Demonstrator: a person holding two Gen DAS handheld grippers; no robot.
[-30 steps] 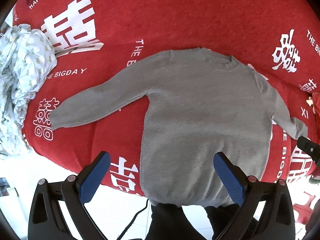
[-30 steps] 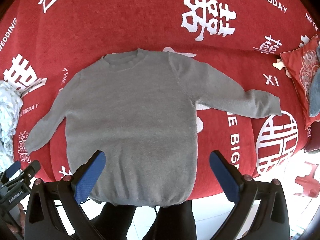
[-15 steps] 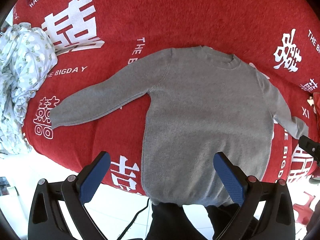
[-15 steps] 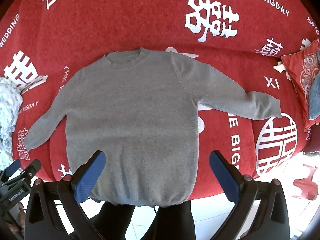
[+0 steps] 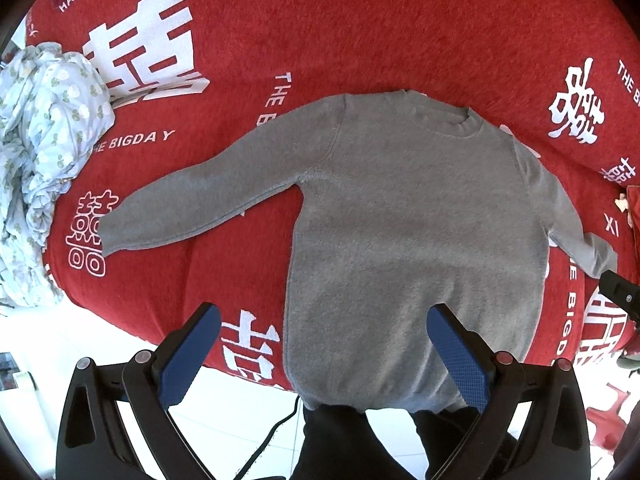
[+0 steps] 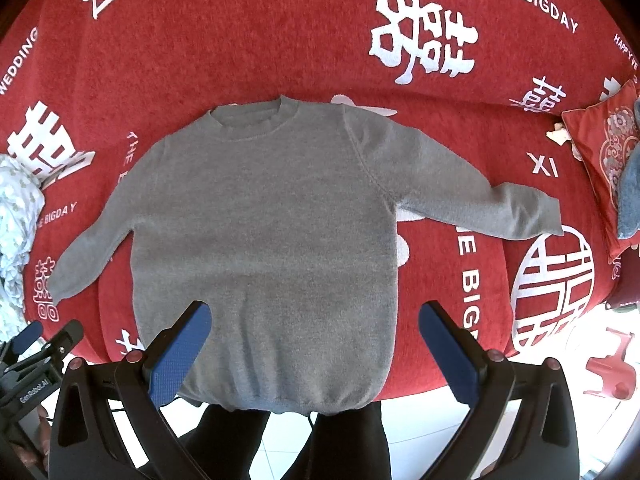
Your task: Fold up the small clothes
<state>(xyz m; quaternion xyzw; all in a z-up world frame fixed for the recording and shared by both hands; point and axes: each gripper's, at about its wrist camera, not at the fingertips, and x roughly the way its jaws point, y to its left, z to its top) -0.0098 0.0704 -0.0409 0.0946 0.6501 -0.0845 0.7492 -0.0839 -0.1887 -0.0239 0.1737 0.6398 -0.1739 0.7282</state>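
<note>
Nearest to each camera are the blue-padded fingers. The left gripper [image 5: 320, 350] is spread wide and holds nothing; its right pad sits over the near hem area of the sweater in view, though contact cannot be told, and its left pad hangs over the red cover's near edge. The right gripper [image 6: 314, 346] is likewise spread wide and empty, its left pad in front of the sweater's lower left corner and its right pad over the red cover to the right of the hem. Below both grippers the person's dark trousers [image 6: 332, 440] and a white tiled floor [image 5: 224, 412] show.

The grey sweater [image 5: 412, 240] lies flat and face up on a red sofa cover [image 6: 240, 40] printed with white characters and English words. Its hem hangs just over the near edge of the cover, its round neckline points far, and both sleeves spread outward and slightly nearward, the left sleeve [image 5: 200, 204] lying over a white character and the right sleeve [image 6: 480, 200] ending near a round white emblem.

At the left edge a crumpled pale blue patterned cloth [image 5: 40, 140] lies well apart from the sweater's left cuff. At the far right a red embroidered cushion [image 6: 604, 152] leans, with a blue-grey cloth [image 6: 630, 200] on it. A red stool [image 6: 608, 372] stands on the floor at the right.
</note>
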